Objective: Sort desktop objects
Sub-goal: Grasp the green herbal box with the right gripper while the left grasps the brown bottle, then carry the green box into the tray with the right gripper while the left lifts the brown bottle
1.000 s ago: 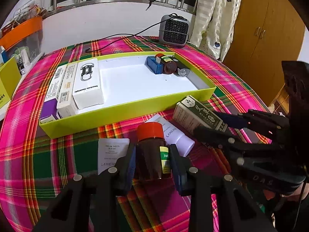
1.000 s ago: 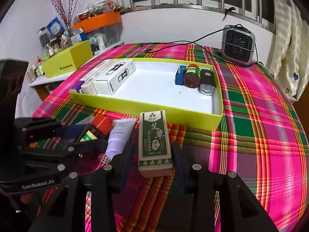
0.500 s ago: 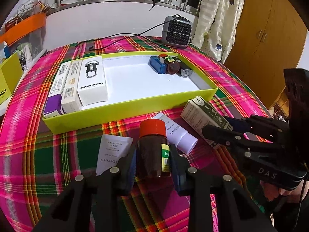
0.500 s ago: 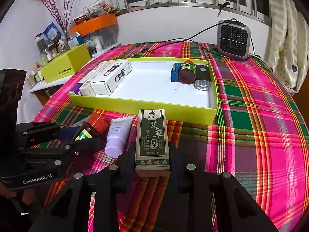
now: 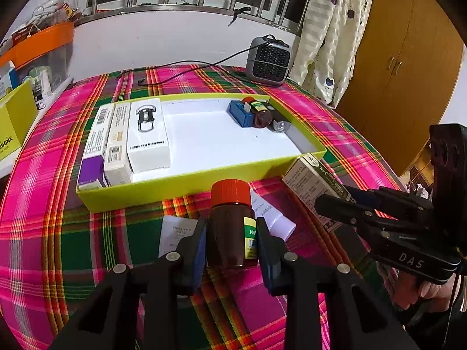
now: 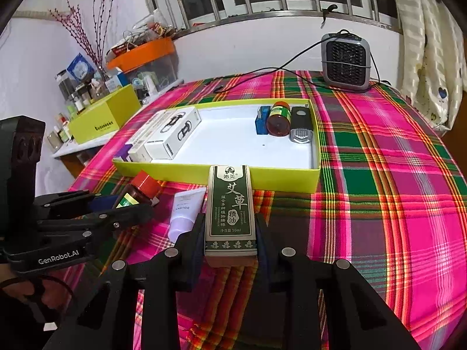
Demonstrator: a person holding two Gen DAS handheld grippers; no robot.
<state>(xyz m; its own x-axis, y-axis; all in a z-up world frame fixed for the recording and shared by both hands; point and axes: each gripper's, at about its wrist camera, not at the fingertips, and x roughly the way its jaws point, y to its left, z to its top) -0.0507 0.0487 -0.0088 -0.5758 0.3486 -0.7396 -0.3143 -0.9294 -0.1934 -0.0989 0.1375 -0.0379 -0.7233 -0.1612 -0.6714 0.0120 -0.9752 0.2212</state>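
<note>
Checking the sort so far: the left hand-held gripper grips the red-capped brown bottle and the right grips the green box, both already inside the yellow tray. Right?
Not quite. The brown bottle and green box are both held outside the yellow tray, over the plaid cloth, as both wrist views show.

My right gripper [image 6: 230,233] has closed from a loose straddle onto the green box [image 6: 230,207], pads now pressing its sides. My left gripper [image 5: 232,239] has tightened slightly on the brown bottle [image 5: 230,227].
</note>
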